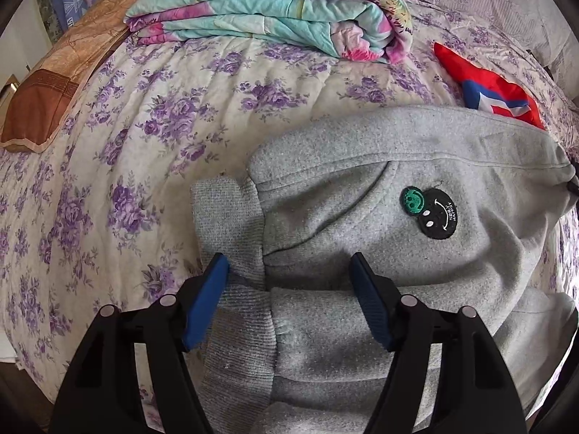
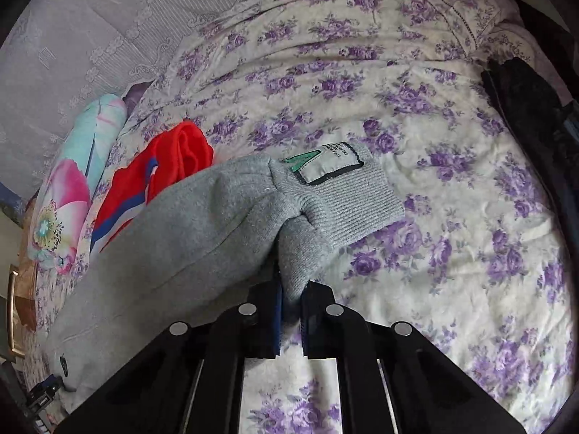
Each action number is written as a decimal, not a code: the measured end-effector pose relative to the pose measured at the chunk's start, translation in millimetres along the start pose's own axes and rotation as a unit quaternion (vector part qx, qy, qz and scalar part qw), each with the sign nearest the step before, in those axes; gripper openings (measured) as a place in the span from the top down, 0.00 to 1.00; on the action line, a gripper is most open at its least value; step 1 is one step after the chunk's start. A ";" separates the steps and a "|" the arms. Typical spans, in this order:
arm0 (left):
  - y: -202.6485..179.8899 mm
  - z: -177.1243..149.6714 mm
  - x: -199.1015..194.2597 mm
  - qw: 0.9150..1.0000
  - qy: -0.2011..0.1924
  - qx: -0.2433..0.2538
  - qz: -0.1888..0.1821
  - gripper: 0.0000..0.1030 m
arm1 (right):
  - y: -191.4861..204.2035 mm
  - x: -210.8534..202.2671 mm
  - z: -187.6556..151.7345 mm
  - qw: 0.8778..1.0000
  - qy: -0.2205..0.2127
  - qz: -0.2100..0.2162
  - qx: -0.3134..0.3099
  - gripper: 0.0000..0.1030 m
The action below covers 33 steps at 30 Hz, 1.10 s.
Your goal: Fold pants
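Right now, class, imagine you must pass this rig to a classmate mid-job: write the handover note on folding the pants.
Left gripper: open, poised over the grey pants, fingers either side of the folded fabric near a ribbed cuff, gripping nothing.
Right gripper: shut on the grey pants, pinching fabric by the ribbed band with the label.
The pants lie on the floral bedspread, partly folded, smiley patch facing up.
Left to do: lay down the held end, square the fold, release.
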State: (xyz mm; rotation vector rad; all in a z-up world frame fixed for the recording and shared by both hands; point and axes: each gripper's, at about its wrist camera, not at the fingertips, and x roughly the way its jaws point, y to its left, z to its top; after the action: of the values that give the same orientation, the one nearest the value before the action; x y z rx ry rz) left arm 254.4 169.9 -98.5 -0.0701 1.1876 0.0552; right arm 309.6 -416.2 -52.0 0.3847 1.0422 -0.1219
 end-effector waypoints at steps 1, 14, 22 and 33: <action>-0.8 -1.3 -0.8 1.000 0.000 0.003 0.000 0.35 | -2.4 -12.3 -5.8 1.000 0.000 -0.005 -0.003 0.92; -8.7 2.6 18.2 0.999 0.019 0.033 0.003 0.29 | -27.3 28.6 -62.4 0.992 0.064 -0.093 -0.049 0.85; 18.1 -10.6 -35.7 0.999 -0.016 0.024 -0.031 0.33 | -0.5 -61.0 -91.1 0.991 0.033 -0.099 -0.088 0.46; 27.1 59.2 -31.7 0.989 -0.018 0.141 -0.045 0.24 | 67.8 -141.6 -193.8 0.986 -0.030 0.088 -0.136 0.35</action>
State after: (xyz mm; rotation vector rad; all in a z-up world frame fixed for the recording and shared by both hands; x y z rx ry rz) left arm 295.2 201.6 -47.7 0.1255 1.1440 -0.1899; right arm 98.6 -294.1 0.6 0.2223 0.9468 0.1650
